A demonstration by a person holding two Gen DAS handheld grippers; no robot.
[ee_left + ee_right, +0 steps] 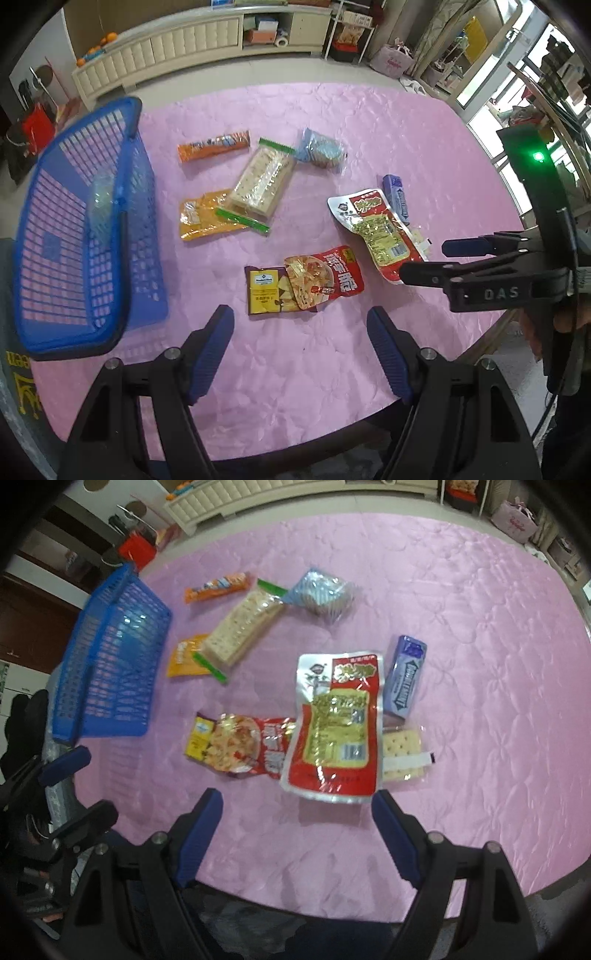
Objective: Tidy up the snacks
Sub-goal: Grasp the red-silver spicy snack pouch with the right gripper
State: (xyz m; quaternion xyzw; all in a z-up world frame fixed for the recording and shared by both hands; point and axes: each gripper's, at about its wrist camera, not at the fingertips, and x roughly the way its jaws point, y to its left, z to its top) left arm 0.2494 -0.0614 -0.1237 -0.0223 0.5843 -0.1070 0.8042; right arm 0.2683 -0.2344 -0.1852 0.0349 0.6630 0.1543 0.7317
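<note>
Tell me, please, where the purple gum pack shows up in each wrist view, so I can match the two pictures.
Left wrist view: the gum pack lies right of centre, just beyond the red and silver pouch.
Right wrist view: the gum pack lies right of centre, beside the same pouch.
Shared landmark: the blue basket at the left in both.

A pink, crinkled tablecloth (295,110) covers the table from edge to edge. Beyond the table's far edge a long cream cabinet (184,48) runs along the wall, with oranges (105,38) resting on its left end and boxes in its open shelves (264,31). A red bag (37,125) stands on the floor off the table's far left corner, and a pink bag (393,62) sits on the floor past the far right corner.
</note>
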